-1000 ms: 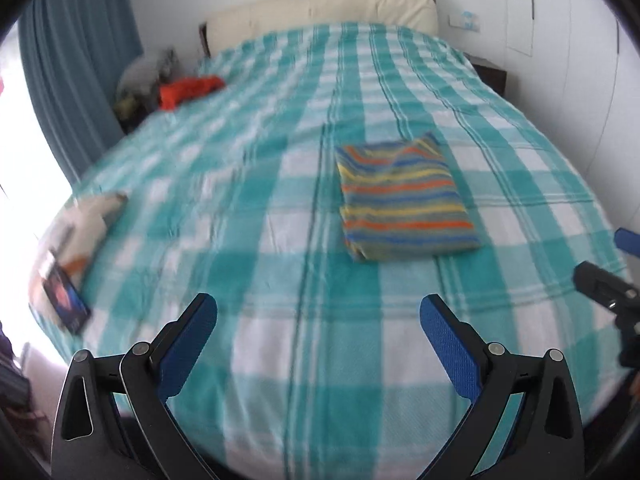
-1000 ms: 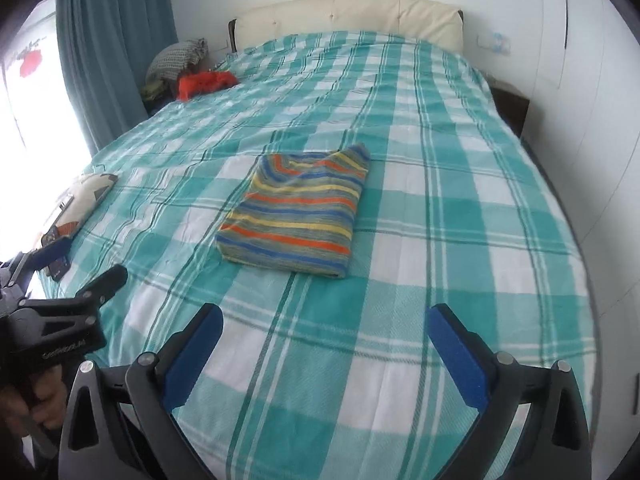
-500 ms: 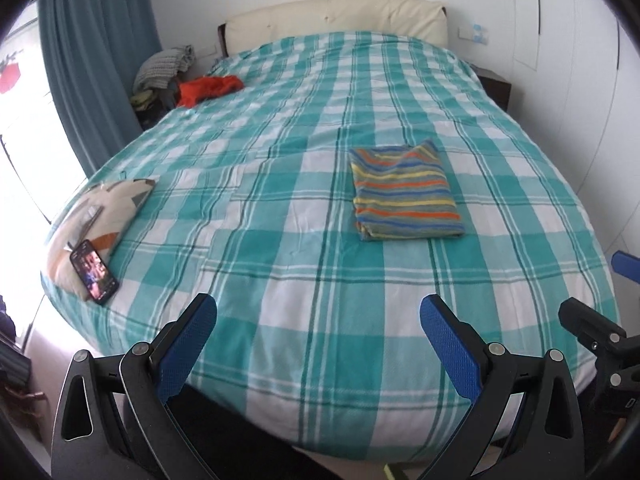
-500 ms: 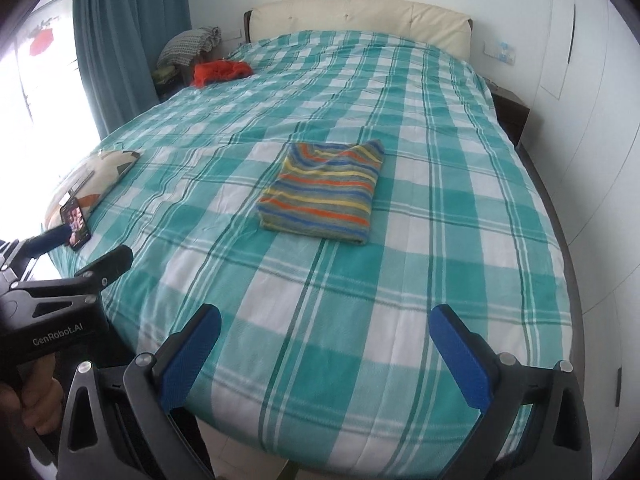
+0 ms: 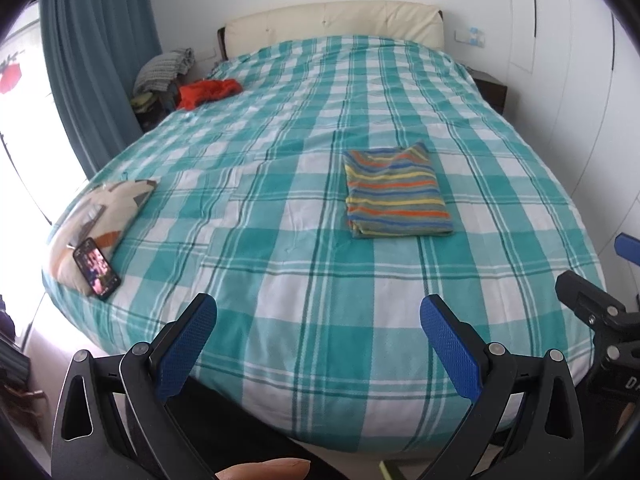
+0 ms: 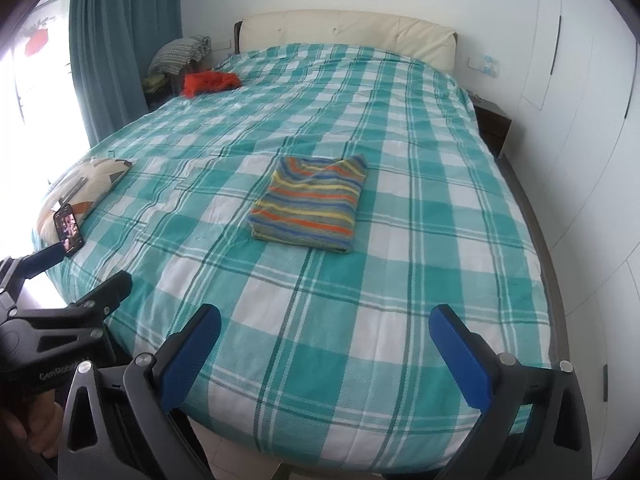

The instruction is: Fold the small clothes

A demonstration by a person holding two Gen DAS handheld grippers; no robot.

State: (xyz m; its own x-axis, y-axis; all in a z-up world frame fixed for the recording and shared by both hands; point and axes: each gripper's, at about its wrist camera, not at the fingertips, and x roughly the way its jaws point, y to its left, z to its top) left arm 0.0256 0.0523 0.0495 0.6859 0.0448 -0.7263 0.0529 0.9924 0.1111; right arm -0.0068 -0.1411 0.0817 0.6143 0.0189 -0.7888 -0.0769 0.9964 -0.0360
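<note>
One bed is filling the room, and one teal-and-white checked cover of woven cloth is lying smooth over it. White walls are enclosing the room. One padded cream headboard is standing at the far end.

From left to right:

- One teal curtain is hanging in vertical pleats beside a bright window.
- One grey knitted item is lying in a heap off the bed's far left corner.
- One crumpled orange garment is lying on the far left corner of the cover.
- One soft patterned cushion is resting at the left edge of the bed. One flat rectangular phone is leaning on its near end with the screen lit.
- One striped garment, banded in orange, yellow, blue and grey, is lying folded into a flat rectangle on the cover, right of centre in the left wrist view and well apart from both claws.
- One dark nightstand is standing beside the bed at the far right, next to white cupboard doors.

The left claw is hovering over the near edge of the bed, its two blue textured pads standing wide apart and holding nothing. The right claw is also standing wide apart and empty.
</note>
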